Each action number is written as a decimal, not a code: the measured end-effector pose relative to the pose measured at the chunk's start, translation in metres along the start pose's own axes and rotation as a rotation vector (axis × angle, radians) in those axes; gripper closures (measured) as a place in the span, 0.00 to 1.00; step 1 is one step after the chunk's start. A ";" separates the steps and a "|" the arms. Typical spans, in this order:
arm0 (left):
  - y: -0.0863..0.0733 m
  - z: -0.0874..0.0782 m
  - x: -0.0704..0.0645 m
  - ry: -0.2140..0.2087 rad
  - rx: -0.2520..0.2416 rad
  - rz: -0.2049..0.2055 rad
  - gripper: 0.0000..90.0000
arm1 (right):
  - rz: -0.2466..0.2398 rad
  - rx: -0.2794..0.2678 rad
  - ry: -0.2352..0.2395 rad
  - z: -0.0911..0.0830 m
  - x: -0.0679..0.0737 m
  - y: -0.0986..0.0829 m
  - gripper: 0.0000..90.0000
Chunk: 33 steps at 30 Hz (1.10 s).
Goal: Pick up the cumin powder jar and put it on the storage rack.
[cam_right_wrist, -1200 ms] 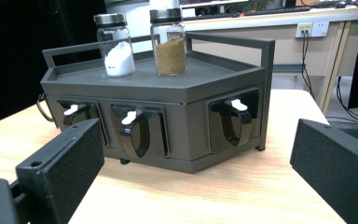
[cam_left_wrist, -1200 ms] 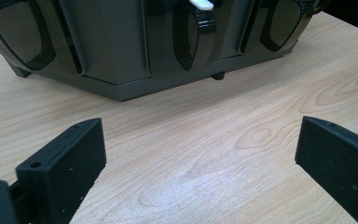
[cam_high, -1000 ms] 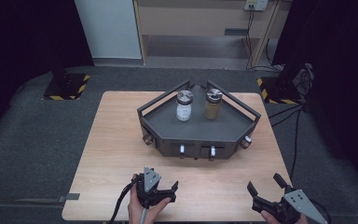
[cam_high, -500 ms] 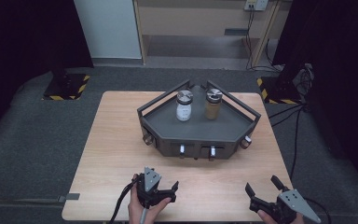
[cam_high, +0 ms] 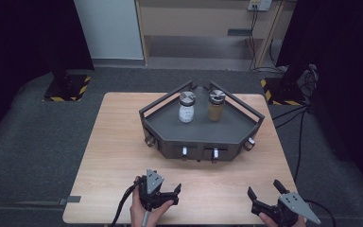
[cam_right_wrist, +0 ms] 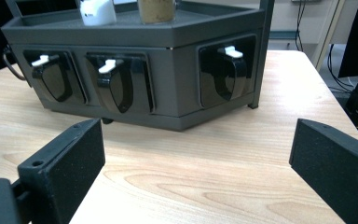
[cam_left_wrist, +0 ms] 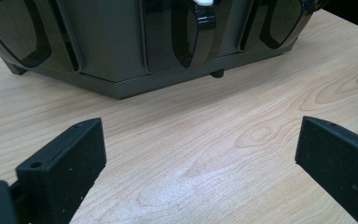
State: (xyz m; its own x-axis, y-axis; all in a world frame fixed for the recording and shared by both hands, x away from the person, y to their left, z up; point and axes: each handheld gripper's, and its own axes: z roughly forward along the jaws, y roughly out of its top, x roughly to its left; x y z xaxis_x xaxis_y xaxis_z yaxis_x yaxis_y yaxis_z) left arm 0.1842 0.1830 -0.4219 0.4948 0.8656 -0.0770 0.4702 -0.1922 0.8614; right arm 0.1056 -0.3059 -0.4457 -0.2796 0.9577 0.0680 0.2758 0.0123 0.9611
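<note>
Grippers (cam_high: pixel 166 194) and (cam_high: pixel 264 196), left and right, stand wide and empty near the counter (cam_high: pixel 123 142) edge. Treat the rack (cam_high: pixel 201 130) at mid-counter as rigid and probably heavy (two jars aboard, tip risk); grasp its side rails.

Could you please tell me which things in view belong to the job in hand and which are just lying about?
Likely in the job:
dark grey rack, nearest both grippers
white jar and brown jar standing on it
left gripper and right gripper, both open and empty

Just lying about:
cables on the floor
striped base at far left
</note>
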 end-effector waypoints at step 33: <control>0.001 0.001 0.003 -0.004 0.015 -0.016 0.01 | -0.009 0.085 -0.073 0.005 0.002 0.000 0.04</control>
State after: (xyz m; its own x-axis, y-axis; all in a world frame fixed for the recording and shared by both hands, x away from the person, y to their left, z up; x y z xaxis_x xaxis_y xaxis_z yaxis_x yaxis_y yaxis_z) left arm 0.1868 0.1846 -0.4218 0.4899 0.8669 -0.0922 0.4888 -0.1855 0.8524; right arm 0.1096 -0.3029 -0.4468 -0.2153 0.9758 0.0372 0.3514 0.0419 0.9353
